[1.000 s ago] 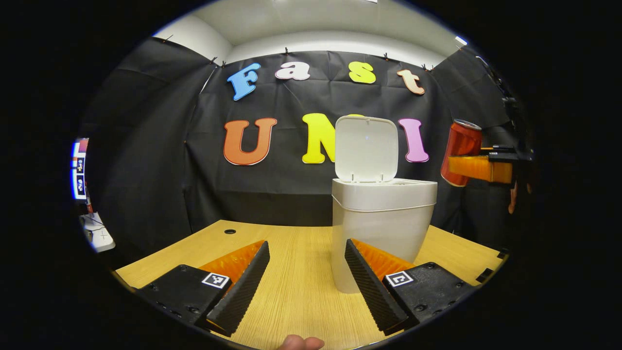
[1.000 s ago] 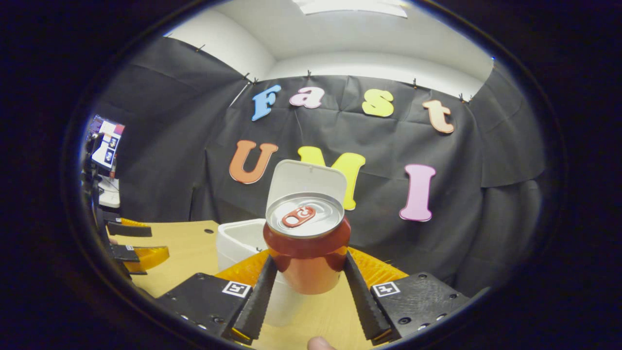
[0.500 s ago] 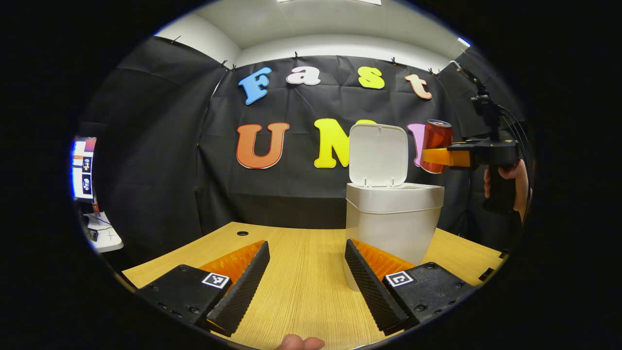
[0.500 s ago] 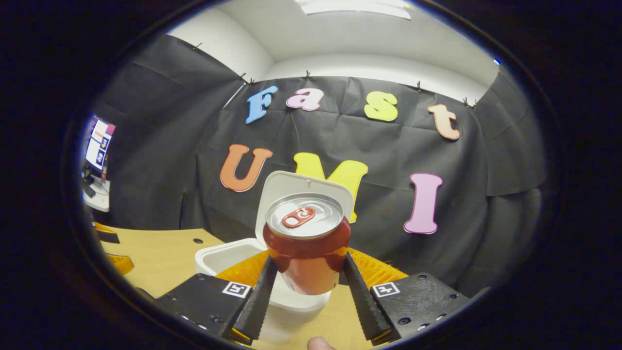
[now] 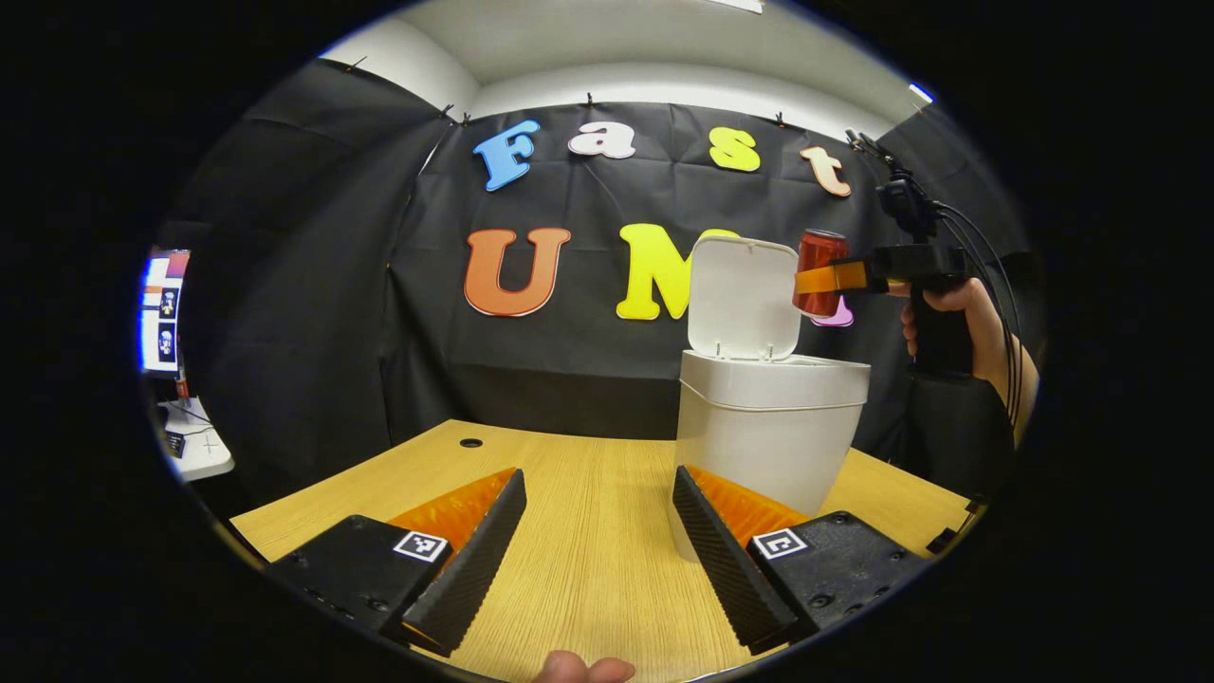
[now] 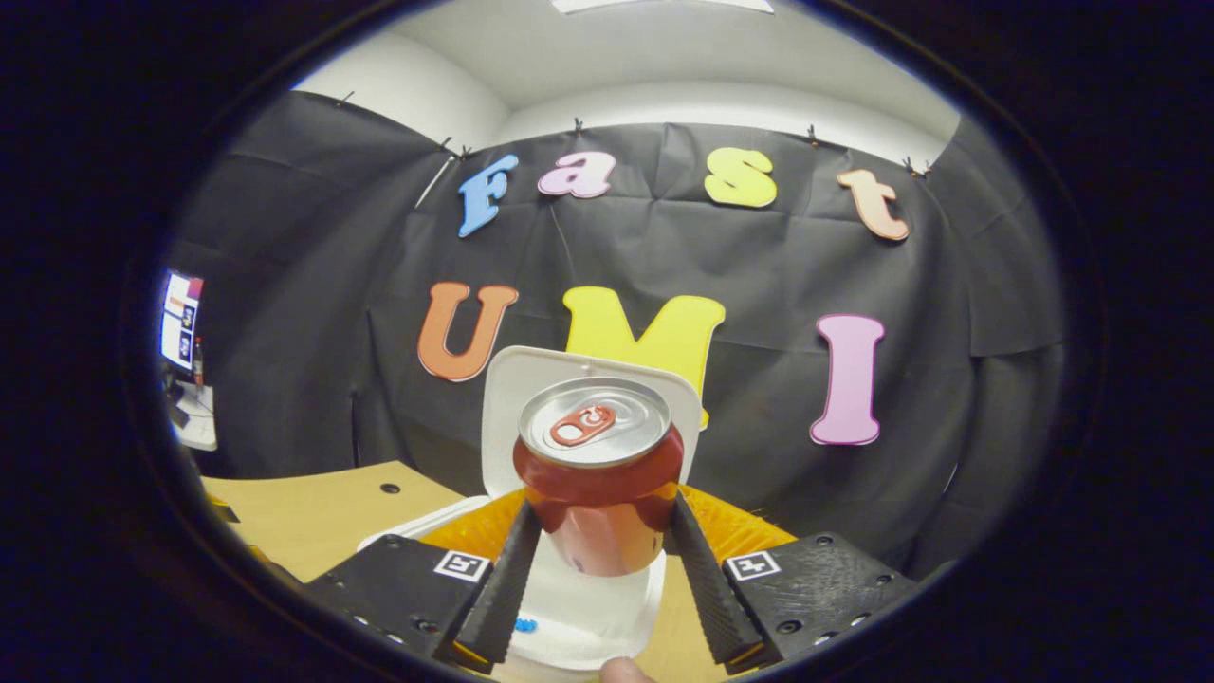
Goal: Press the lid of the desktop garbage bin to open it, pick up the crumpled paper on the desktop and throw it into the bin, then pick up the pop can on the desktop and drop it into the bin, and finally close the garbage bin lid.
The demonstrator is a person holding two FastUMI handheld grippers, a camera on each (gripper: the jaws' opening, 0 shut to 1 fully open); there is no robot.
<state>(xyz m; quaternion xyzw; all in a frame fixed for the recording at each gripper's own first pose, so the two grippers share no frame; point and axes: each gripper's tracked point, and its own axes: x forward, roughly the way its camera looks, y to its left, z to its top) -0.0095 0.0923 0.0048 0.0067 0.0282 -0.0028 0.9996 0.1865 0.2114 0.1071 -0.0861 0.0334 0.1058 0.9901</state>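
The white garbage bin (image 5: 763,436) stands on the wooden desk with its lid (image 5: 744,299) raised upright. My right gripper (image 6: 597,560) is shut on a red pop can (image 6: 597,484), held upright above the bin's open mouth (image 6: 588,598). In the left gripper view the same red pop can (image 5: 818,273) hangs above the bin's right side, carried by the right gripper (image 5: 835,278) in a person's hand (image 5: 958,318). My left gripper (image 5: 597,536) stands open low over the desk, just in front of the bin, with nothing between its fingers.
The wooden desk (image 5: 579,531) stretches left of the bin, with a small cable hole (image 5: 470,443) near its back edge. A lit screen (image 5: 158,313) and a white side table (image 5: 194,446) sit at the far left. Black cloth walls close the booth.
The right gripper has carried the can leftward from beside the bin to over its open mouth. The left gripper has drawn back slightly, still open.
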